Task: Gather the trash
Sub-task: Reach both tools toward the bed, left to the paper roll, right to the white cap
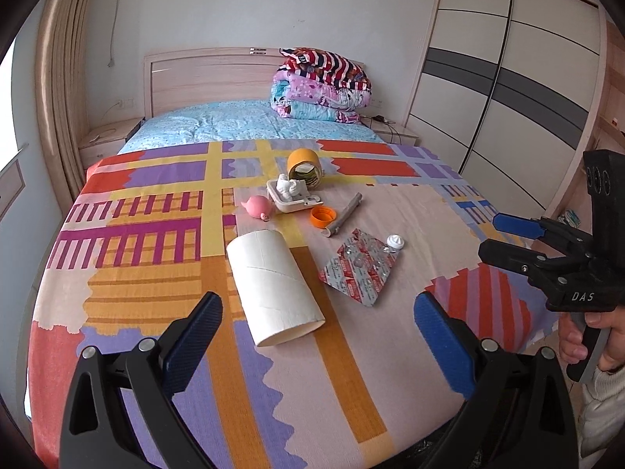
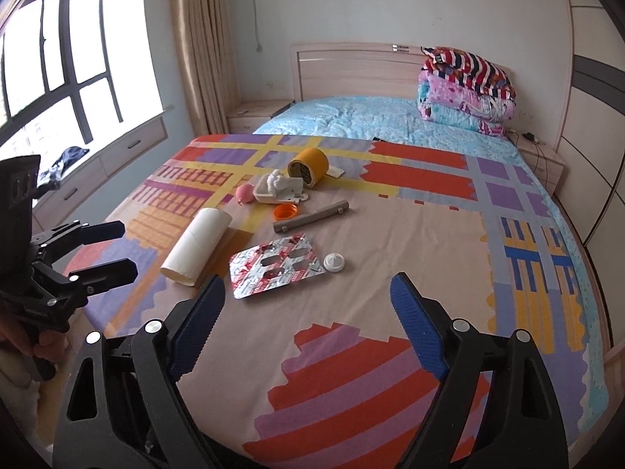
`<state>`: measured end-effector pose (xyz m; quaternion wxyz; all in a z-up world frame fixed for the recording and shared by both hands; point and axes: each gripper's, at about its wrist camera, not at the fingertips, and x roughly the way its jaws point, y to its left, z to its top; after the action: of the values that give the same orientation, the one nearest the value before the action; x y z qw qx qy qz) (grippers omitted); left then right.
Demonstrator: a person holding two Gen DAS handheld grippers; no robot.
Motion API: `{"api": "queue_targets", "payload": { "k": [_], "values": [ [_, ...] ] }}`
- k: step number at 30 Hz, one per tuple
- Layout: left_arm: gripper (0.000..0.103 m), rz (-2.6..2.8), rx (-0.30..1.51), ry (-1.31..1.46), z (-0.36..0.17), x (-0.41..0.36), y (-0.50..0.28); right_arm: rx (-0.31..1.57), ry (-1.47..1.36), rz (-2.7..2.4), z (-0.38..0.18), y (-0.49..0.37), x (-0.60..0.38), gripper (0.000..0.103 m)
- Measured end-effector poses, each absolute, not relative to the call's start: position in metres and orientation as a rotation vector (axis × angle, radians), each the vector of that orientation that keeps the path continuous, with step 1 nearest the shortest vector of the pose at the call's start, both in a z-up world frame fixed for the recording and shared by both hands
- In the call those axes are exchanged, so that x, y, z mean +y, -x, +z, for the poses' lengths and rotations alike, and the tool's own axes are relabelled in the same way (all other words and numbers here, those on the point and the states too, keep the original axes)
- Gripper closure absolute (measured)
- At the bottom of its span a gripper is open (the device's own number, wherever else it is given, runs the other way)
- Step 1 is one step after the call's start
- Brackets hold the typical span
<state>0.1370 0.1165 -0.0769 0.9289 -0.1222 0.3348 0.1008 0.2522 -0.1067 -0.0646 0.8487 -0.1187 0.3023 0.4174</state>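
Trash is lying scattered on the colourful patterned blanket (image 1: 148, 242) covering the near half of the bed, well short of the folded quilts (image 1: 322, 86) stacked by the headboard. Nearest the foot of the bed, a white cardboard tube (image 1: 273, 285) is lying on its side with its open end facing outward. Just beside it, a crumpled silver-and-red blister pack (image 1: 359, 265) is lying flat, its pockets punched out, with a small white cap (image 1: 394, 241) touching its far corner. Beyond these, a grey stick-like tube (image 1: 345, 215) is resting at a slant, an orange lid (image 1: 323, 217) sitting next to it. A shallow white tray (image 1: 291, 199) is holding a crumpled white wad (image 1: 287, 188) and a small white part; a pink rounded toy-like thing (image 1: 258, 206) is lying to its side. Behind the tray, an orange cylindrical container (image 1: 304, 166) is tipped over, its mouth showing striped contents I cannot identify.

The left tongs (image 1: 318, 324) are hanging open over the blanket's near edge, gripping nothing. The right tongs (image 2: 306, 305) are also standing apart and empty, pointing toward the blister pack without touching it.
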Motion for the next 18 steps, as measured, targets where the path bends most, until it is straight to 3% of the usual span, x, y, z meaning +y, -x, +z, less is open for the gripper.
{"api": "queue_targets", "payload": {
  "k": [7,10,18],
  "values": [
    [0.01,0.237,0.738,0.297,-0.098,0.138,-0.164,0.721,0.281,0.83,-0.094,-0.295,-0.081,0.039],
    [0.017,0.238,0.753,0.308,-0.104,0.144,-0.172,0.755,0.288,0.827,-0.106,-0.306,-0.072,0.046],
    [0.029,0.246,0.785,0.326,-0.12,0.149,-0.185,0.784,0.306,0.827,-0.117,-0.316,-0.058,0.052]
  ]
}}
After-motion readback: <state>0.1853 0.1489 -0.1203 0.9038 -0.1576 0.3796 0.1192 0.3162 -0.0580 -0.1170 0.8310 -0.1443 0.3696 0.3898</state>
